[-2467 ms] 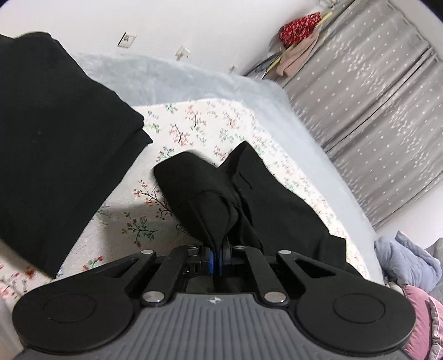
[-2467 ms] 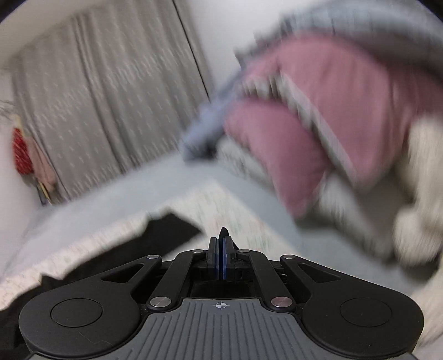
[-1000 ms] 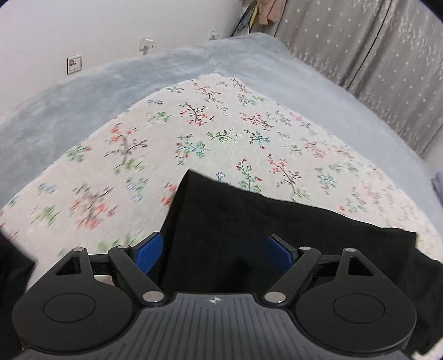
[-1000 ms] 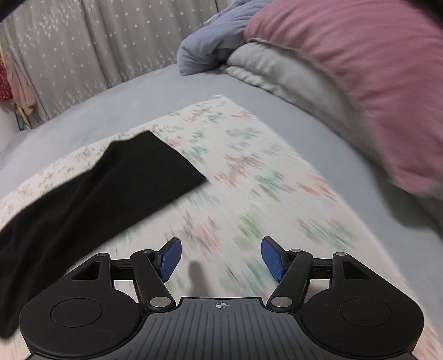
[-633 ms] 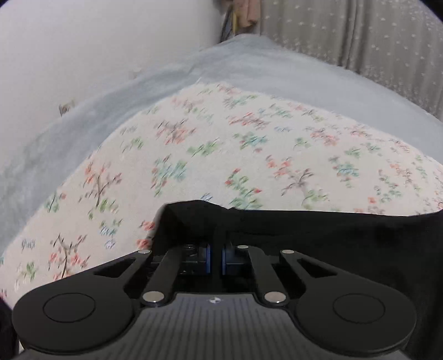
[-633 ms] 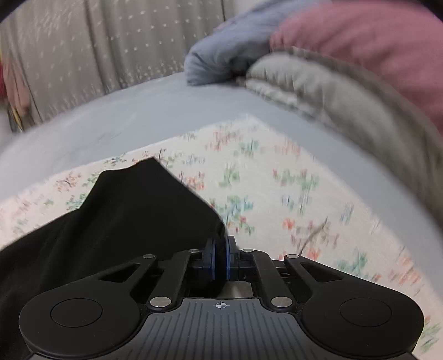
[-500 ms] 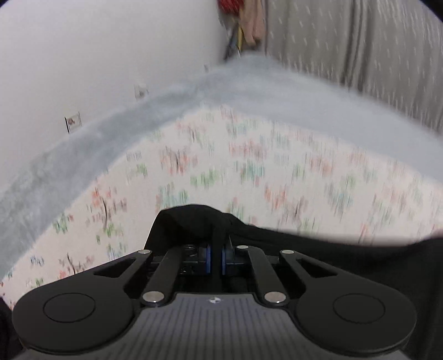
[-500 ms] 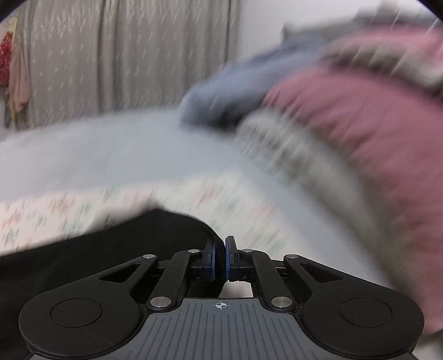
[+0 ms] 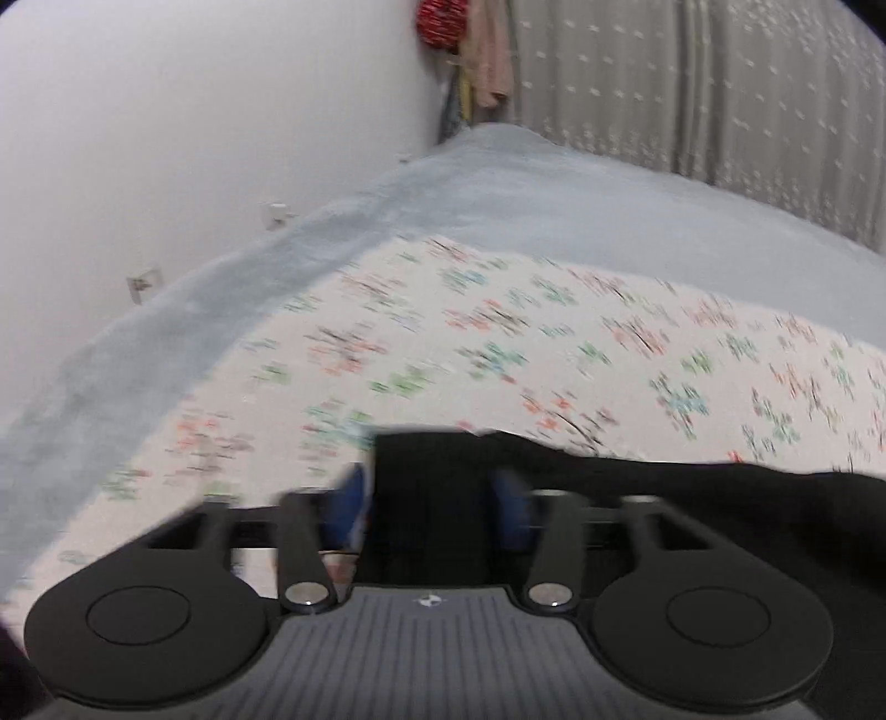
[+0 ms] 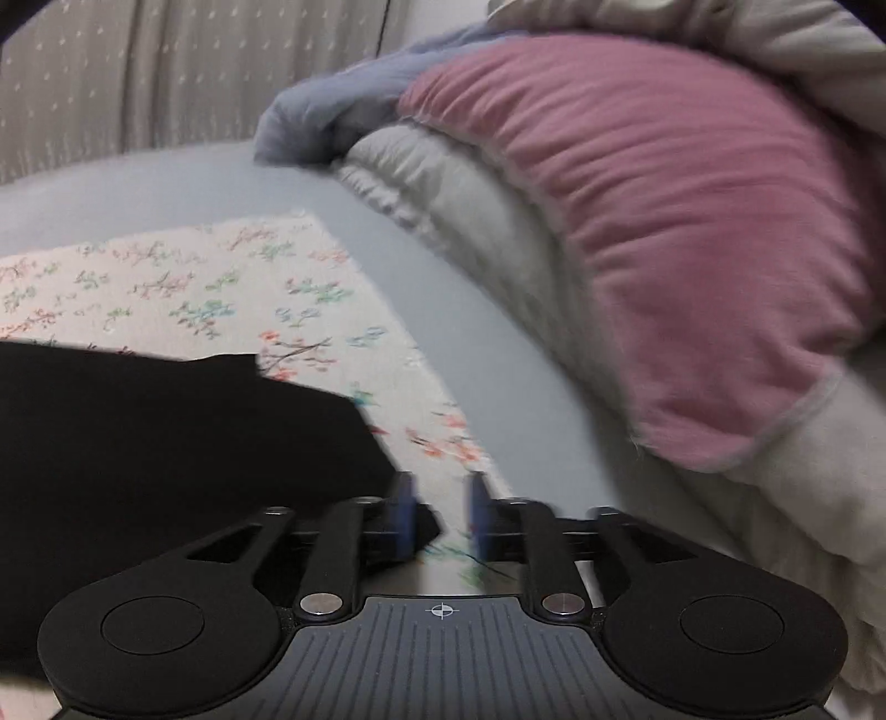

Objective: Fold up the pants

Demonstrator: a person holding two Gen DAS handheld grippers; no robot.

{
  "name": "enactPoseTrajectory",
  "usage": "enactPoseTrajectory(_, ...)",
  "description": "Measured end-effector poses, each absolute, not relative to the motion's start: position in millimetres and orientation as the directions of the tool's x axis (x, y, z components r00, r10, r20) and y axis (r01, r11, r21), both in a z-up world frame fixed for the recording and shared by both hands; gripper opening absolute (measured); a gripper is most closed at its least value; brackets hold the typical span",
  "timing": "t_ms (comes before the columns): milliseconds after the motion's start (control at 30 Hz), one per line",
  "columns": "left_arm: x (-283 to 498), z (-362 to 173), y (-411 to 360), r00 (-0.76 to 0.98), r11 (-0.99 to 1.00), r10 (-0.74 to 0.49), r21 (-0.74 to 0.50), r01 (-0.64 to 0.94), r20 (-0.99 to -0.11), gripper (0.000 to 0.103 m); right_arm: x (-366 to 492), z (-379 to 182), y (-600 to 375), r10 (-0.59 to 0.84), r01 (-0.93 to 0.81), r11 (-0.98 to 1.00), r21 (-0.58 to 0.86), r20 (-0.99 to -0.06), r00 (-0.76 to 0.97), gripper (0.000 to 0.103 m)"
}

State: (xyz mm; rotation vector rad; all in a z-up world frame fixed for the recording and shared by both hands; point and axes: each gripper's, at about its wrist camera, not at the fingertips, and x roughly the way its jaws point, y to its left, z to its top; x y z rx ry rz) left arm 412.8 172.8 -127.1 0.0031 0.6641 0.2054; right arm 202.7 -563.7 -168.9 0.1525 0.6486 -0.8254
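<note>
Nearest in the left wrist view: left gripper (image 9: 434,509), jaws opening, blue pads blurred and standing apart. Black pants (image 9: 637,498) lying between the pads, a corner of the cloth filling the gap; no clear pressing of either pad on the fabric. Spread rightward from there across the floral sheet (image 9: 498,343), flat on the bed. Beyond the sheet, a grey-blue blanket (image 9: 581,205); then a white wall (image 9: 194,111) with two small outlets, a grey dotted curtain (image 9: 720,83), and red and pink cloth hanging in the corner (image 9: 465,39).

Nearest in the right wrist view: right gripper (image 10: 440,518), jaws opening, pads parted over bare sheet. Pants (image 10: 166,443) just left of the left pad, edge close beside it, held by neither pad. Past the floral sheet (image 10: 221,282), blanket (image 10: 166,183), then a heap of bedding: pink pillow (image 10: 664,221), pale grey quilt (image 10: 470,205), blue-grey cloth (image 10: 332,111). No containers in either view.
</note>
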Motion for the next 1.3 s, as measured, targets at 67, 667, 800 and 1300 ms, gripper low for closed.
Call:
enactPoseTrajectory(67, 394.5, -109.1, 184.3, 0.787, 0.973, 0.221, 0.073, -0.22, -0.576, 0.082, 179.4, -155.6, -567.2, -0.627, 0.734, 0.676, -0.067, -0.576, 0.524, 0.061)
enactPoseTrajectory(667, 195.4, -121.4, 248.7, 0.655, 0.904, 0.141, -0.173, -0.39, -0.742, 0.089, 71.6, -121.0, -560.2, -0.397, 0.671, 0.704, 0.233, -0.655, 0.643, 0.08)
enactPoseTrajectory(800, 167.5, -118.1, 252.1, 0.672, 0.881, 0.14, -0.218, -0.42, -0.727, 0.089, 67.2, -119.3, -539.9, -0.329, 0.621, 0.722, 0.306, -0.637, 0.697, 0.08)
enactPoseTrajectory(1300, 208.4, -106.2, 221.7, 0.686, 0.935, 0.112, -0.158, -0.319, -0.719, 0.088, 81.4, -123.8, -530.0, -0.288, 0.547, 0.801, 0.243, -0.645, 0.708, 0.08)
